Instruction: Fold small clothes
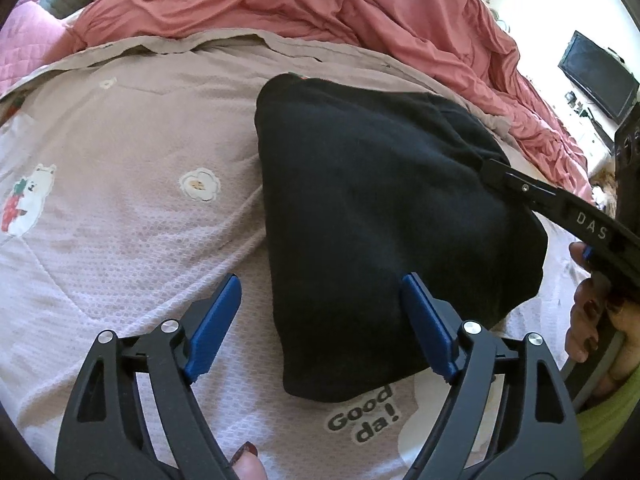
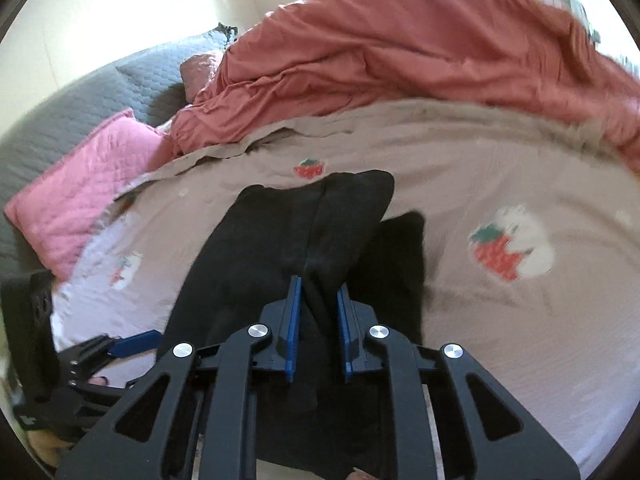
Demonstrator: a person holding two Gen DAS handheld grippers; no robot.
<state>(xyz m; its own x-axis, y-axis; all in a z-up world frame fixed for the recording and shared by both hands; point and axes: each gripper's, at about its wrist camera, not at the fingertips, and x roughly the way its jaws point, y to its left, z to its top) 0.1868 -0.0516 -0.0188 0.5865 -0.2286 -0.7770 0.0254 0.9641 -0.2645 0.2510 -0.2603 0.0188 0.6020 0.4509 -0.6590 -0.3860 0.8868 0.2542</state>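
A black garment point(image 1: 384, 216) lies partly folded on a mauve patterned bedspread point(image 1: 120, 200). My left gripper point(image 1: 320, 288) is open and empty, hovering over the garment's near left edge. My right gripper point(image 1: 486, 168) comes in from the right and pinches the garment's far right edge. In the right wrist view my right gripper point(image 2: 318, 292) is shut on a lifted fold of the black garment point(image 2: 280, 248), which hangs from the blue pads point(image 2: 294, 320). The open left gripper also shows in the right wrist view point(image 2: 132, 340) at the lower left.
A salmon duvet point(image 1: 320, 4) is bunched along the far side of the bed. A pink quilted pillow point(image 2: 80, 184) and a grey headboard point(image 2: 80, 96) lie to the left. A dark monitor point(image 1: 600, 76) stands off the bed at the right.
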